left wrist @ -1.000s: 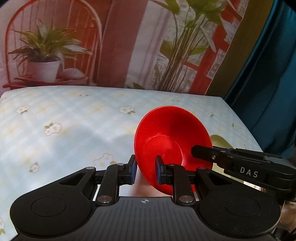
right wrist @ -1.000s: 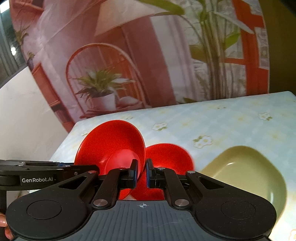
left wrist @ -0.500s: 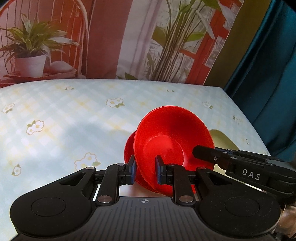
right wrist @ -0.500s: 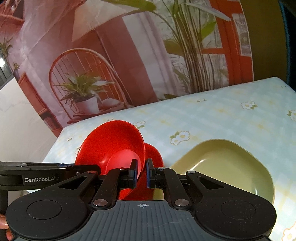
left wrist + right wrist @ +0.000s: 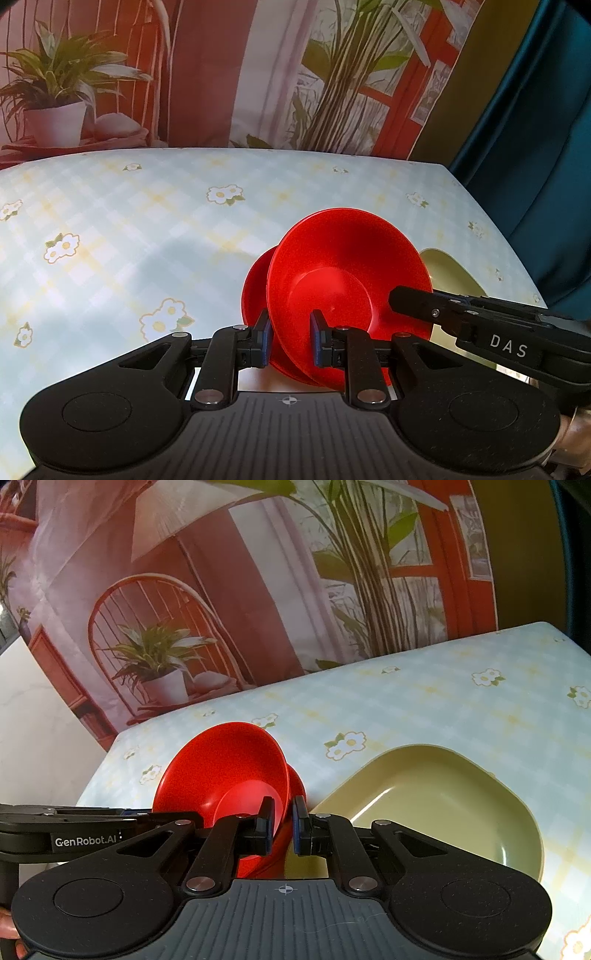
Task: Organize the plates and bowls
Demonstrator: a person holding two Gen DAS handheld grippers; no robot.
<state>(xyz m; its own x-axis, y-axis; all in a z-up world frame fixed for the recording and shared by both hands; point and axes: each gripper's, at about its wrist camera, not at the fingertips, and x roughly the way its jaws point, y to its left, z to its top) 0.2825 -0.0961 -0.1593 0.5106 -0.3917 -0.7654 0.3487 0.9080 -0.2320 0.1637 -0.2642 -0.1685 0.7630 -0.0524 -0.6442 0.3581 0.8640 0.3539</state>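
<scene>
Two red bowls stand tilted on edge, one nested against the other. The front red bowl (image 5: 343,280) has its rim between my left gripper's (image 5: 290,341) pads, which are shut on it. Only a left sliver of the rear red bowl (image 5: 253,291) shows behind it. In the right wrist view my right gripper (image 5: 283,825) is shut on a red rim, with the rear bowl (image 5: 297,781) peeking out past the front bowl (image 5: 225,768). Which bowl's rim it grips I cannot tell. An olive-green plate (image 5: 443,797) lies flat just right of the bowls. Whether the bowls touch the table is hidden.
The table carries a pale blue checked cloth with flowers (image 5: 147,229). A printed backdrop of plants and a chair hangs behind its far edge. A dark teal curtain (image 5: 535,147) hangs past the right edge. The right gripper's black finger (image 5: 417,302) crosses in front of the green plate (image 5: 450,273).
Both grippers sank and tipped toward the table. The two red bowls closed together, so the front one now covers almost all of the rear one. The green plate shows more fully.
</scene>
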